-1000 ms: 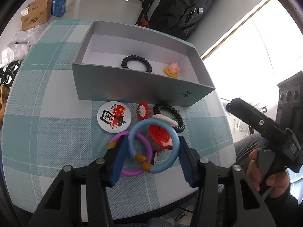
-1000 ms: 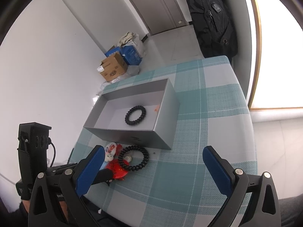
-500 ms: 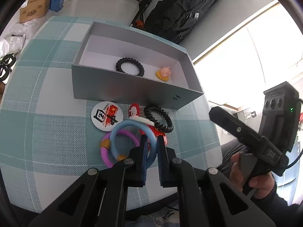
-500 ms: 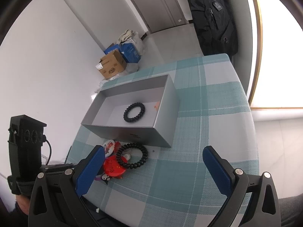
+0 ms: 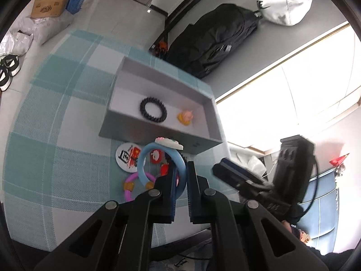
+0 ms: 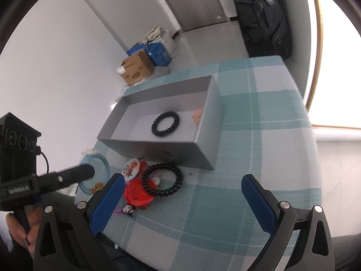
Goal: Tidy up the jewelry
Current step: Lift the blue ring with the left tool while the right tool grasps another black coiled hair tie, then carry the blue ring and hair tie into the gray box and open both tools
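My left gripper (image 5: 181, 176) is shut on the blue ring bracelet (image 5: 144, 158), which hangs lifted above the table with its white charm on top; the same blue bracelet (image 6: 102, 162) shows in the right wrist view. A grey open box (image 5: 158, 133) holds a black coil hair tie (image 5: 153, 109) and a pink pig charm (image 5: 186, 116). On the cloth in front of the box lie a purple ring (image 5: 130, 180), a white badge (image 5: 126, 157), red pieces and a second black coil tie (image 6: 162, 179). My right gripper (image 6: 182, 201) stands open above the table's near edge, empty.
The table wears a teal and white checked cloth (image 6: 259, 117). A black backpack (image 5: 214, 38) leans beyond the table, cardboard and blue boxes (image 6: 140, 64) sit on the floor. A hand (image 6: 20, 228) holds the left gripper's handle.
The left jaws closed on the blue bracelet and lifted it off the purple ring, upward and toward the box. The right gripper stayed put, open.
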The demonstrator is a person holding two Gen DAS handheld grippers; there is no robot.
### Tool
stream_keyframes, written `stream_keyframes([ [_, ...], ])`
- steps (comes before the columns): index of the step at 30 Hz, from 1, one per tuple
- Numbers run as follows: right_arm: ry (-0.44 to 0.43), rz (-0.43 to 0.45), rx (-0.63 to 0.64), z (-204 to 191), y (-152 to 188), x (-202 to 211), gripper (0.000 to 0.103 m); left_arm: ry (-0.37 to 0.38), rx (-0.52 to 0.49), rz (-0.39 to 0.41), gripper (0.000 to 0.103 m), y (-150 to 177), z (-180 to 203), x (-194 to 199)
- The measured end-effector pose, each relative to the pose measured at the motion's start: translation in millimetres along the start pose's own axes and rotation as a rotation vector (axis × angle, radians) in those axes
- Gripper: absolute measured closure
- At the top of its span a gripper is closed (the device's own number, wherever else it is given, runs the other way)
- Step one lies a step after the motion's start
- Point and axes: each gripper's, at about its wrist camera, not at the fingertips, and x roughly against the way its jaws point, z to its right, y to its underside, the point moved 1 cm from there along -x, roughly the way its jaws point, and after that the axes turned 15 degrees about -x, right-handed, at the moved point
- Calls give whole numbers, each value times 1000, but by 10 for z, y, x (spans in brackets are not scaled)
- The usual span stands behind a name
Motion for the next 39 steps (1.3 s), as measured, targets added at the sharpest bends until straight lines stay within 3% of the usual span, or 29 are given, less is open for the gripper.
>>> stream_keyframes([
  [5,-28,-80,-24,-27,39,-163,1,-20,-11,33,99,-55,6,67],
  [11,-18,-100,25,-181,92,-289,8,-45,-23,45,99,-74,-6,83],
  [19,76,-90,112,-367,167,-446,30,-44,-24,46,99,-61,-34,87],
  [25,84,-102,110,-339,178,-441,51,-33,-17,44,99,-60,-36,75],
  [39,46,-108,102,-289,187,-264,56,-28,-14,38,99,-57,-12,37],
])
